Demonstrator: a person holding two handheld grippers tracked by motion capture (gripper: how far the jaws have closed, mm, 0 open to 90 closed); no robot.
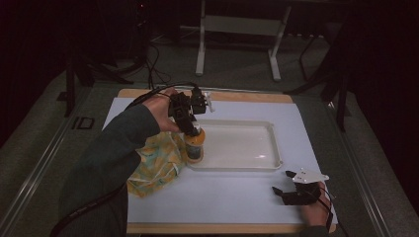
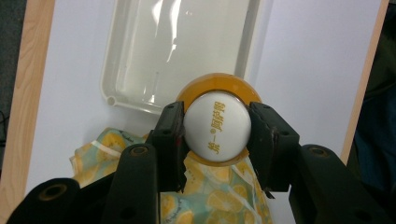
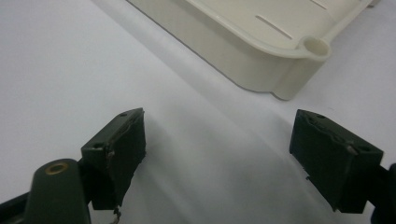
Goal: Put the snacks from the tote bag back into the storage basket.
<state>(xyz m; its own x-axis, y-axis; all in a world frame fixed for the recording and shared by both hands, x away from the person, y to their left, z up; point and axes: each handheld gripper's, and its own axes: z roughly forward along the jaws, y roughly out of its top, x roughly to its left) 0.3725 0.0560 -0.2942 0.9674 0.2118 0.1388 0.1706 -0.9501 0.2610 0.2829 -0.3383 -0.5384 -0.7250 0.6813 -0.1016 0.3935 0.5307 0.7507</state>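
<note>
My left gripper (image 1: 191,129) (image 2: 215,133) is shut on the white cap of an orange bottle (image 1: 194,145) (image 2: 216,122), gripping it from above. The bottle hangs upright at the near left corner of the white tray (image 1: 269,148) (image 2: 140,56), just over a yellow lemon-print cloth bag (image 1: 157,165) (image 2: 219,198). Whether the bottle touches the bag I cannot tell. My right gripper (image 1: 285,184) (image 3: 217,154) rests low on the white mat at the near right, jaws open with nothing between them. The tray's corner (image 3: 299,60) lies just ahead of it.
The white mat (image 1: 222,197) covers a wooden board (image 1: 232,228). The tray holds nothing visible. A metal stand's legs (image 1: 200,59) rise beyond the table's far edge. Dark cables trail from the left gripper toward the back left.
</note>
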